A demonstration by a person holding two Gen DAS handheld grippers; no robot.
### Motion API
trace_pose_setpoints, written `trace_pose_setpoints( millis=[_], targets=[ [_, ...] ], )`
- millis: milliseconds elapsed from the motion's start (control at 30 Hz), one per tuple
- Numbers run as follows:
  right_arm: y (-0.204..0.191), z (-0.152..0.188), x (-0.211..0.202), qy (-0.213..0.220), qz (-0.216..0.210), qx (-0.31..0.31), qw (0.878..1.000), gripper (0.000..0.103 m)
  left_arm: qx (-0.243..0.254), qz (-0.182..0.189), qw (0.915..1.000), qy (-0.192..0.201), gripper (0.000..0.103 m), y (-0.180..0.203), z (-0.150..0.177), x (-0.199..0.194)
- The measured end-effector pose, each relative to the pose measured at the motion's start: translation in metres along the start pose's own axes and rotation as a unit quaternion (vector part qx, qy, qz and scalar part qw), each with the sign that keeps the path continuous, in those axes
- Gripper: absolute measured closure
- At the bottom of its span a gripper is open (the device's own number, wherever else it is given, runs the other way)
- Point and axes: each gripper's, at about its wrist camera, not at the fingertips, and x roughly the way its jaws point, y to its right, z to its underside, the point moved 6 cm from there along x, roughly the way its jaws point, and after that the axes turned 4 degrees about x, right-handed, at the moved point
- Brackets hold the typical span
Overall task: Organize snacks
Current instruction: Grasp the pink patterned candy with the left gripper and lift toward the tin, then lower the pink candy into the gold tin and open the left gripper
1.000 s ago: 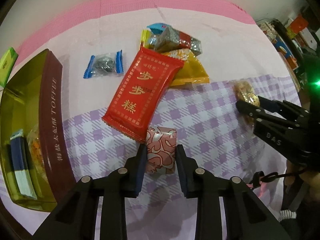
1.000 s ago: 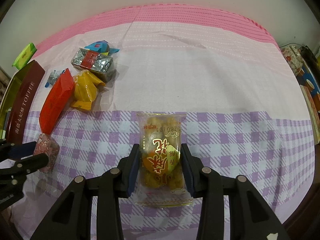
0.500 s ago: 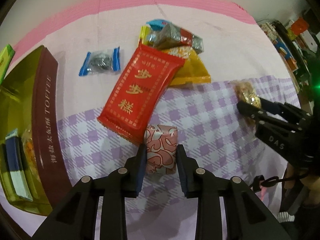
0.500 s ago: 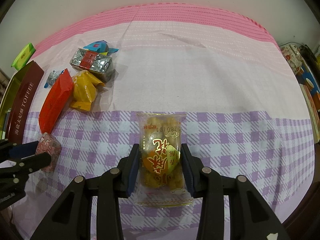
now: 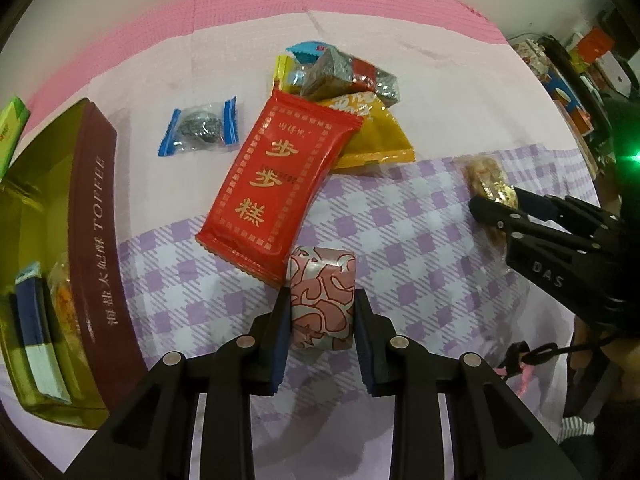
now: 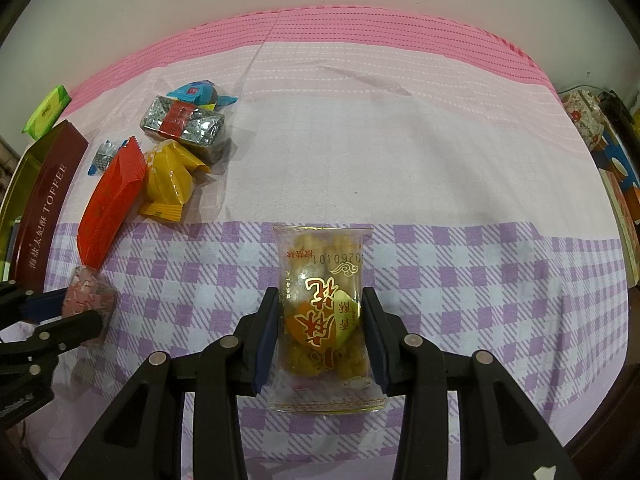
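My left gripper [image 5: 322,312] is shut on a pink-and-silver patterned candy [image 5: 322,296] just above the purple checked cloth; it shows from the side in the right wrist view [image 6: 86,300]. My right gripper [image 6: 320,320] is shut on a clear pack of golden fried snack [image 6: 324,312], which also shows in the left wrist view [image 5: 486,174]. A dark red toffee tin [image 5: 86,216] stands open at the left, with a few wrapped snacks inside. A red packet [image 5: 276,184], a yellow packet [image 5: 372,136], a silver block [image 5: 344,76] and a blue-ended candy [image 5: 200,128] lie in a loose pile.
A green packet [image 6: 48,110] lies behind the tin at the far left. Boxes and a patterned tin [image 6: 586,114] crowd the table's right edge. A pink-striped cloth [image 6: 360,40] covers the back of the table, up to a pale wall.
The left gripper has lifted slightly and shifted with the patterned candy, so the tin and the pile have slid a little in its view. The right gripper holds still on the snack pack.
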Motion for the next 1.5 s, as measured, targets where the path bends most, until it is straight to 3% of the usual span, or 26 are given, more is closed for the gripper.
trace_pose_setpoints(
  millis=[333, 667, 767, 1000, 1233, 1500],
  targets=[
    [0.002, 0.002, 0.0, -0.007, 0.005, -0.001, 1.0, 0.065, -0.007, -0.001, 0.999, 0.045, 0.073, -0.023, -0.01, -0.046],
    [0.0, -0.002, 0.003, -0.014, 0.011, 0.003, 1.0, 0.065, -0.083, -0.075, 0.9906, 0.079, 0.073, -0.128, -0.024, -0.074],
    [0.0, -0.002, 0.003, -0.014, 0.011, 0.003, 1.0, 0.065, -0.111, -0.104, 0.9853, 0.078, 0.073, -0.17, -0.024, -0.074],
    [0.0, -0.002, 0.003, -0.015, 0.014, 0.004, 1.0, 0.065, -0.165, -0.134, 0.9756, 0.056, 0.073, -0.247, -0.022, -0.057],
    [0.0, -0.003, 0.003, -0.016, 0.015, 0.005, 1.0, 0.065, -0.195, -0.119, 0.9733, 0.022, 0.073, -0.276, -0.016, -0.025],
    [0.0, -0.003, 0.004, -0.018, 0.016, 0.006, 1.0, 0.065, -0.192, -0.13, 0.9726, 0.014, 0.073, -0.286, -0.018, -0.017]
  ],
)
